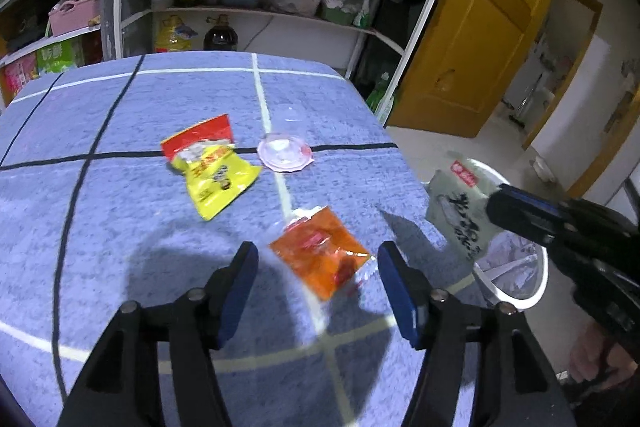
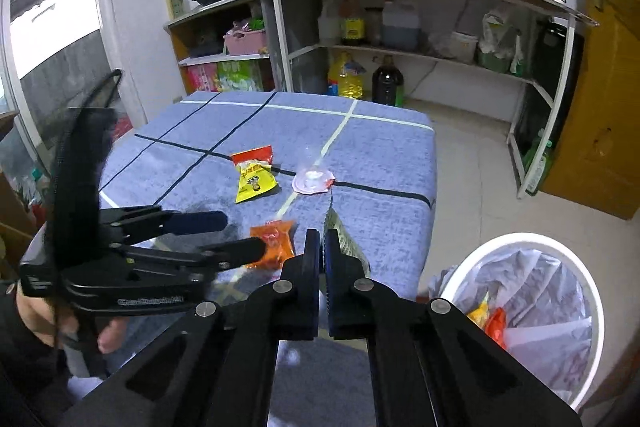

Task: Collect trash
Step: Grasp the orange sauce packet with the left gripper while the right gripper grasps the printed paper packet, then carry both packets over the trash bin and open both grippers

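My two grippers over the blue table, one wrapper already in hand.

My right gripper (image 2: pixel 322 239) is clamped on the grey-green packet (image 1: pixel 460 207), held on edge at the table's corner, beside the white bin (image 2: pixel 520 307) at 4 o'clock. My left gripper (image 1: pixel 316 259) gapes wide around the orange sachet (image 1: pixel 320 251), long axis toward 11. Farther, the yellow wrapper (image 1: pixel 212 167) points its red end to 12, the round lid (image 1: pixel 284 153) just beside it.

Overhead indoor light is casting soft gripper shadows across the blue tablecloth (image 1: pixel 120 227); fisheye edges are bending and darkening, nearby parts blurring.
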{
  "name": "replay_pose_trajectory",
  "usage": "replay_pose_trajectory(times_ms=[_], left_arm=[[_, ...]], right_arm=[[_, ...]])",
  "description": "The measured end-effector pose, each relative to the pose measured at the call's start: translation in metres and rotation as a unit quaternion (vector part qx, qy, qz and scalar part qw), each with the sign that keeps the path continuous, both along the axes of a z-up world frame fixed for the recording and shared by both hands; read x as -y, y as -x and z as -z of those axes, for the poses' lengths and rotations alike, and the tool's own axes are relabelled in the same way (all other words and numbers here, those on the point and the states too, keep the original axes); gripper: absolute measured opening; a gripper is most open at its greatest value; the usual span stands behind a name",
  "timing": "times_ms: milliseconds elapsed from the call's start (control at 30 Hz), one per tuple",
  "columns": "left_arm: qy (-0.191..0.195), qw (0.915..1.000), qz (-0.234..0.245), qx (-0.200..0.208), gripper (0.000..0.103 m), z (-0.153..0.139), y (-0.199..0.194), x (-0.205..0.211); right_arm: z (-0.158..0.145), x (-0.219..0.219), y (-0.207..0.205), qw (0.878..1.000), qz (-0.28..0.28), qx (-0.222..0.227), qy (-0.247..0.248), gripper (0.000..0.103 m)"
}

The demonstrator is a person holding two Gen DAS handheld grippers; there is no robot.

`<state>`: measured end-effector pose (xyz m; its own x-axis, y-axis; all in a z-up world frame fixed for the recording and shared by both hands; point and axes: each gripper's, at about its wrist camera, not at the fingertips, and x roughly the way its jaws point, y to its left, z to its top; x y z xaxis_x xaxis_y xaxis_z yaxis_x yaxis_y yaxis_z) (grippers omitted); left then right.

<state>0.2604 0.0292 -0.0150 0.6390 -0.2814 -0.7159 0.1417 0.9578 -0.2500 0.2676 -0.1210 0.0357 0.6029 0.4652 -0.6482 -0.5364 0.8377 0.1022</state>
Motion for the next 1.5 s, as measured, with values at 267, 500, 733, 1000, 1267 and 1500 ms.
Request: replay_pose_trajectory(times_ms=[267,500,733,1000,1267,1500], left_arm=[[-0.065,0.9977,-0.018,-0.011,0.065,0.013,-0.017,0.027],[-0.089,0.996,0.002,0.006,0.022,0.009,-0.015,0.031],[-0.085,0.9961,0.018,0.018,0.003,0.004,-0.005,0.026],[-0.06,0.9965,0.014,0.057,0.002,-0.021,0.019,0.002],[-0.024,0.9963,0.029,0.077,0.002,-0.04,0.026,0.003],[-0.015,0.9941,0.067,0.085,0.002,-0.051,0.024,0.041]], right_arm=[[-0.004,0.017,0.003,1.0,0.011,0.002,-0.009,0.002],[-0.006,0.029,0.005,1.0,0.02,0.002,-0.015,0.002],[-0.008,0.035,0.007,1.0,0.025,0.005,-0.018,0.002],[-0.011,0.04,0.009,0.999,0.026,0.009,-0.022,0.002],[-0.016,0.047,0.012,0.999,0.033,0.014,-0.027,0.002],[-0.017,0.068,0.016,0.998,0.054,0.016,-0.026,0.002]])
